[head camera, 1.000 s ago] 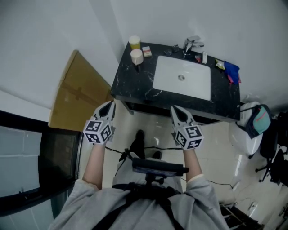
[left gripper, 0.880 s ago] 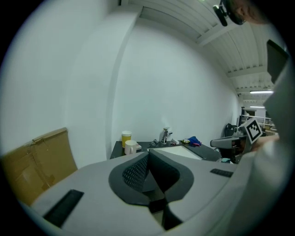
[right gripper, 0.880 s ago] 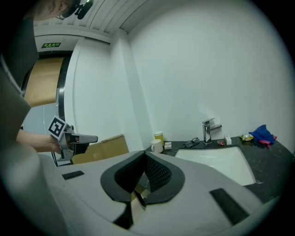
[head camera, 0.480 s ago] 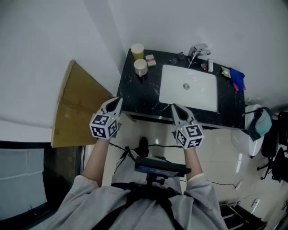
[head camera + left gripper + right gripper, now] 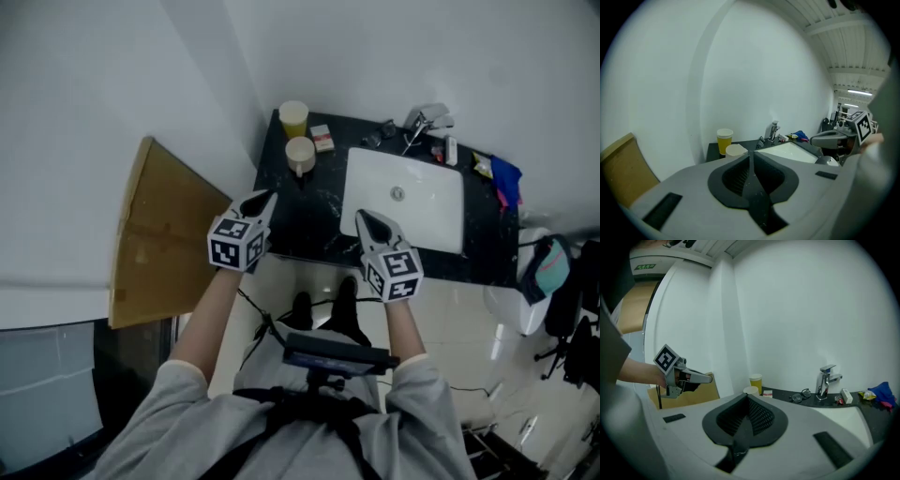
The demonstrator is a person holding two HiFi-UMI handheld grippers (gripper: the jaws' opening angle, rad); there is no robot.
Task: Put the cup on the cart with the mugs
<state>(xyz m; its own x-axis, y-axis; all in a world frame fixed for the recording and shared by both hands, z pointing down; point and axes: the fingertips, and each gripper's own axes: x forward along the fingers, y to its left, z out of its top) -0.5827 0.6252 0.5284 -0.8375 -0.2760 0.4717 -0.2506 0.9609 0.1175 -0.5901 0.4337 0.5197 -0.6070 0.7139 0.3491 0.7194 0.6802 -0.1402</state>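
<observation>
My left gripper (image 5: 266,196) and right gripper (image 5: 367,217) are both closed and empty. I have walked closer, and their tips now reach the black stone counter (image 5: 314,211). The cream paper cup (image 5: 300,153) and yellow paper cup (image 5: 293,116) stand at one o'clock from my left tips, untouched.

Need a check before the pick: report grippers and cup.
Left gripper shut, empty. Right gripper shut, empty. Yellow cup and cream cup upright on counter, untouched. Cart not in view.
</observation>
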